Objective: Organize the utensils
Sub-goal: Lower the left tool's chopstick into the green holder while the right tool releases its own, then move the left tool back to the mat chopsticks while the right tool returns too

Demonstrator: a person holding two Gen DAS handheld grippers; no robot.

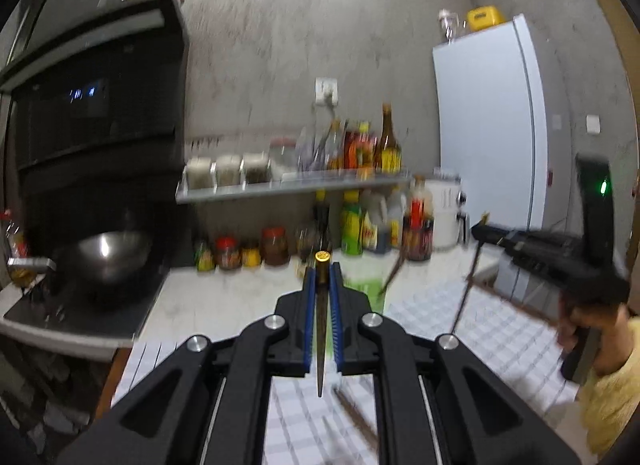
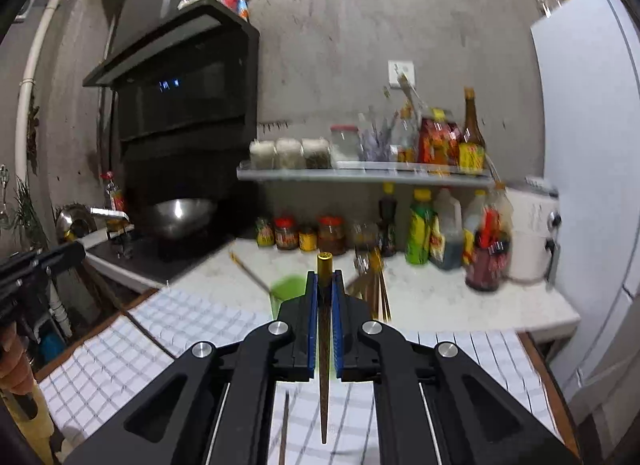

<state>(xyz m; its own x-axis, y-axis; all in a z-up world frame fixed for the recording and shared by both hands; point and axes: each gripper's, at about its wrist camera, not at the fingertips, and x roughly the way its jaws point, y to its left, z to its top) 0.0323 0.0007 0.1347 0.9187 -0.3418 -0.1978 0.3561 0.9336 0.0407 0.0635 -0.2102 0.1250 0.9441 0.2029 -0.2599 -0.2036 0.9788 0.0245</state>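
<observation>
Each gripper, left and right, has its jaws clamped on one chopstick lying lengthwise between them; the green cup stands beyond. Risk: the smooth stick slipping out through the jaws

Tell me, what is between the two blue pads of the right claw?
A dark chopstick with a gold end, clamped by the right claw; the right wrist view shows it.

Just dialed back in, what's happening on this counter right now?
A person is sorting chopsticks with a claw in each hand. The left claw is shut on one chopstick, gold cap forward, and the right claw is shut on another chopstick. Both are held above the checked cloth, near a green cup already holding some. More chopsticks lie loose on the cloth.
</observation>
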